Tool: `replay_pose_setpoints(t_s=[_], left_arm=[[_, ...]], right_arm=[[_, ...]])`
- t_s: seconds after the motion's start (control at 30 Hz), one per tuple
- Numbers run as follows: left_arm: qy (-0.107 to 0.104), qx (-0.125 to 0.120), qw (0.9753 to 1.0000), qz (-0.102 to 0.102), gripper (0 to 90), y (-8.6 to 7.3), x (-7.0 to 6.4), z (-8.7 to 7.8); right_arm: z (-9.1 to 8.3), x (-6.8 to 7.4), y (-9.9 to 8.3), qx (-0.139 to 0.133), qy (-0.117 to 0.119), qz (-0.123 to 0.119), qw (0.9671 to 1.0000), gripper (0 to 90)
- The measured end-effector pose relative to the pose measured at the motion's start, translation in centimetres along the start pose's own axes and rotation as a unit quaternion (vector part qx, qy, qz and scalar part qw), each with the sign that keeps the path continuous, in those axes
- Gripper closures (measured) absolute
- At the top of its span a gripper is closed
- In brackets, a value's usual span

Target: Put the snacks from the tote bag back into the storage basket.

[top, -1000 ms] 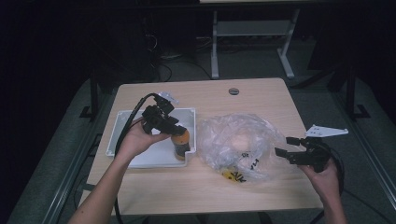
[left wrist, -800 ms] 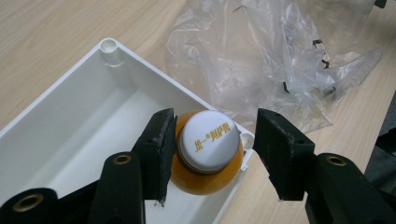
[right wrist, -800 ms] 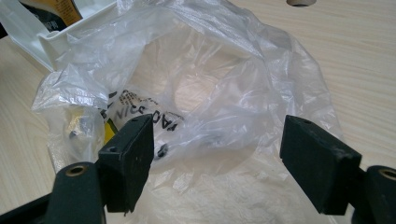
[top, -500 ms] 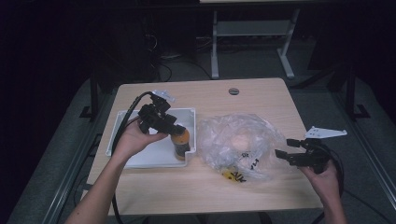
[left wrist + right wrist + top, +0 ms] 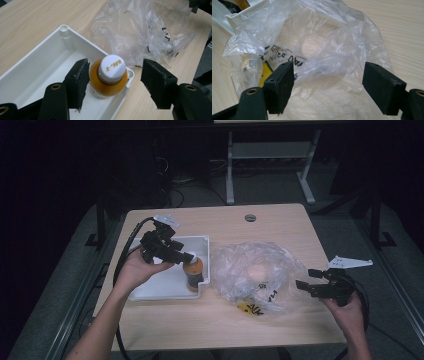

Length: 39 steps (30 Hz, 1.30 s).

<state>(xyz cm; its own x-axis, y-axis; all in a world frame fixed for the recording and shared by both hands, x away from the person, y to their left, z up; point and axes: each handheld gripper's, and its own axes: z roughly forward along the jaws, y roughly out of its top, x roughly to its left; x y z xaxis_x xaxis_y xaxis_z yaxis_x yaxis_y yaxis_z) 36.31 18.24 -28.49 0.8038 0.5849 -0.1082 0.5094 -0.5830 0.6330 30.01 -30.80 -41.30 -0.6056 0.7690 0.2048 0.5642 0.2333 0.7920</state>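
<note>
The bottle (image 5: 109,76) of orange drink stood upright in the near right corner of the white tray (image 5: 37,65), its white cap (image 5: 111,65) facing up with gold lettering on it. The left gripper (image 5: 115,82) hovered over it with its jaws spread wide — one pad close beside the bottle's shoulder, the other well off to the far side, past the tray's rim and over the table (image 5: 30,20). In the high view the left gripper (image 5: 181,258) sat right at the bottle's (image 5: 193,273) top, held by the person's left hand (image 5: 134,269).

Just beside the tray lay a crumpled clear plastic bag (image 5: 255,275) with black print and something yellow inside. The right gripper (image 5: 304,285) was at the bag's right edge, near the table's right side. From its own camera, the right gripper (image 5: 328,87) was spread too — the bag (image 5: 319,45) lay loose between and beyond its jaws, not pinched.
</note>
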Motion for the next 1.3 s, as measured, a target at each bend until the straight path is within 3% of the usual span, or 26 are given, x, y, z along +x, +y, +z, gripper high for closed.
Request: replay_pose_setpoints(t_s=[0.9,1.3], left_arm=[[0.017,-0.012,0.9996,-0.019,36.7,-3.5,1.7,-1.5],[0.025,-0.02,0.9992,-0.026,36.3,-5.4,1.8,-1.4]], right_arm=[[-0.3,0.2,-0.2,-0.004,-0.005,-0.004,1.0,24.8],[-0.3,0.5,-0.1,-0.005,-0.007,-0.003,1.0,24.4]])
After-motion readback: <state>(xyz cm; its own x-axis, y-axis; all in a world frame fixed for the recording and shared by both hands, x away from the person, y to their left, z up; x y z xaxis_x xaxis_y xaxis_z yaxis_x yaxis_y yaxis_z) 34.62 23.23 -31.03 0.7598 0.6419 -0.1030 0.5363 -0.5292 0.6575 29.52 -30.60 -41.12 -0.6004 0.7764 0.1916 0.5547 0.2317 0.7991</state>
